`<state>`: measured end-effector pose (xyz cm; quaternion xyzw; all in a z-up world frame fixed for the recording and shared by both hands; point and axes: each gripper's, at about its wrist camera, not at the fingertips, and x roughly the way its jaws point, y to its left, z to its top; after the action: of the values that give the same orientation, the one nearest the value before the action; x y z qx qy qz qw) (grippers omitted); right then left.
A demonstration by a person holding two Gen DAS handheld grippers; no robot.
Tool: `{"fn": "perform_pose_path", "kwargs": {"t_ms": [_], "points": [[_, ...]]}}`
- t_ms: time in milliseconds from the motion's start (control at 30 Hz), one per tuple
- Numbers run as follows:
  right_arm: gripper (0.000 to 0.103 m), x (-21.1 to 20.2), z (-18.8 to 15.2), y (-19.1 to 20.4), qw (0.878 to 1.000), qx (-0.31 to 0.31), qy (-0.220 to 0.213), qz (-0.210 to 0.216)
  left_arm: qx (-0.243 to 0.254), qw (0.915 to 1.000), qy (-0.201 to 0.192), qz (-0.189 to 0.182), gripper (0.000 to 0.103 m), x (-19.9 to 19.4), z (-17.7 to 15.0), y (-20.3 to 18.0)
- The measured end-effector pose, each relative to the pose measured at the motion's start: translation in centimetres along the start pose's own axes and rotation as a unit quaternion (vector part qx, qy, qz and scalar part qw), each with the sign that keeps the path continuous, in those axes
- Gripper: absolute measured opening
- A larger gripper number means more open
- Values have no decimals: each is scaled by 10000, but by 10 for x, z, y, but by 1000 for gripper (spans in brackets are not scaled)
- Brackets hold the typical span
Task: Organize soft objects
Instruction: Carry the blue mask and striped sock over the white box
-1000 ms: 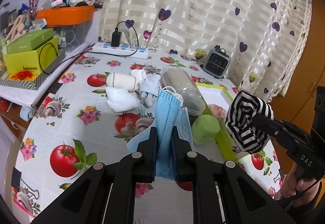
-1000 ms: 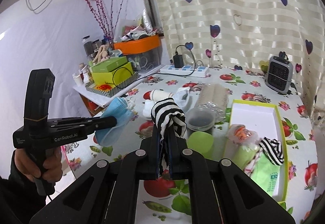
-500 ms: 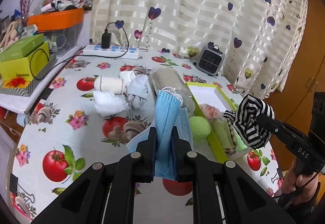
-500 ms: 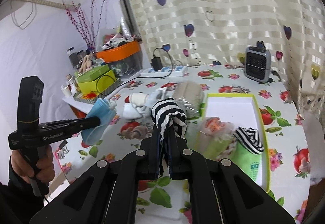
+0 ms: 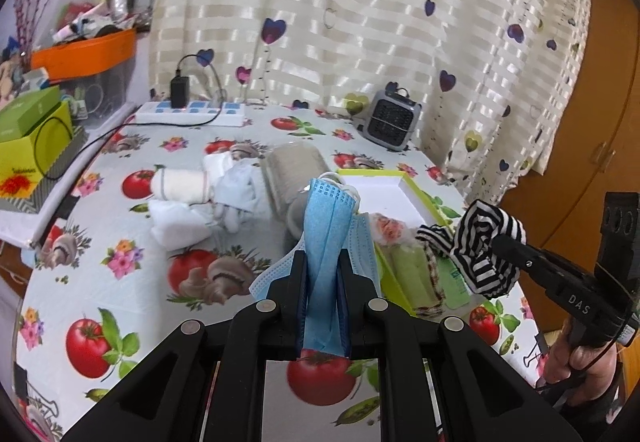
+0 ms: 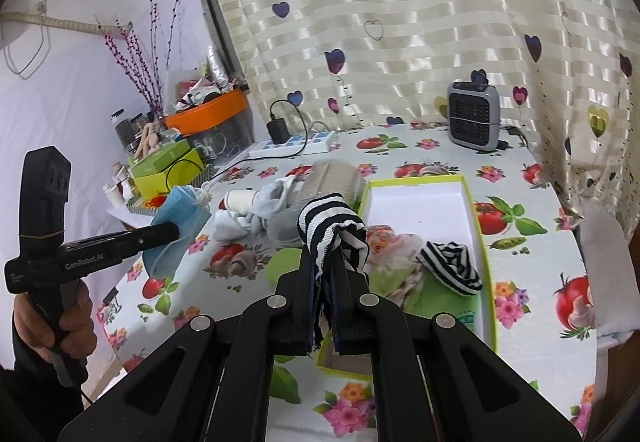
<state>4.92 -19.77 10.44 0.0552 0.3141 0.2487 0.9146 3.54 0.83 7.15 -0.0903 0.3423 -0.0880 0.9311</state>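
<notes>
My left gripper (image 5: 323, 262) is shut on a blue face mask (image 5: 326, 226) and holds it above the table; the mask also shows in the right wrist view (image 6: 176, 230). My right gripper (image 6: 326, 262) is shut on a black-and-white striped sock (image 6: 330, 226), also seen in the left wrist view (image 5: 486, 246), held over the near end of the lime-rimmed white box (image 6: 478, 226). In the box lie a second striped sock (image 6: 452, 266), a green pack and a floral cloth (image 6: 384, 238). White socks and a rolled cloth (image 5: 180, 185) lie on the table left of the box.
A clear jar (image 5: 296, 169) lies on its side next to the box, a lime lid (image 6: 280, 262) near it. A small grey heater (image 6: 474, 113) and a power strip (image 5: 188, 117) stand at the back by the curtain. Boxes and an orange bin (image 5: 84, 49) crowd the left.
Both grippers have moved right, toward the box. The striped sock now hangs over the box's near end. Both grips are unchanged.
</notes>
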Motion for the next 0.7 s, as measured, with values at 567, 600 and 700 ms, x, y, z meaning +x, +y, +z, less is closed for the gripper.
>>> {"fn": "perform_pose_path", "kwargs": {"t_ms": [567,600,700], "points": [[6,-3,-9,-49,9979,444,128,-463,385,9978,216,-499,11,34,8,-53],[6,-1,-11,-52,9976,467,162,-479,394,9977,229,-510,11,36,8,-55],[6,6,-14,-60,9969,517,270,-532,437,9971,289,-547,11,43,8,-59]]}}
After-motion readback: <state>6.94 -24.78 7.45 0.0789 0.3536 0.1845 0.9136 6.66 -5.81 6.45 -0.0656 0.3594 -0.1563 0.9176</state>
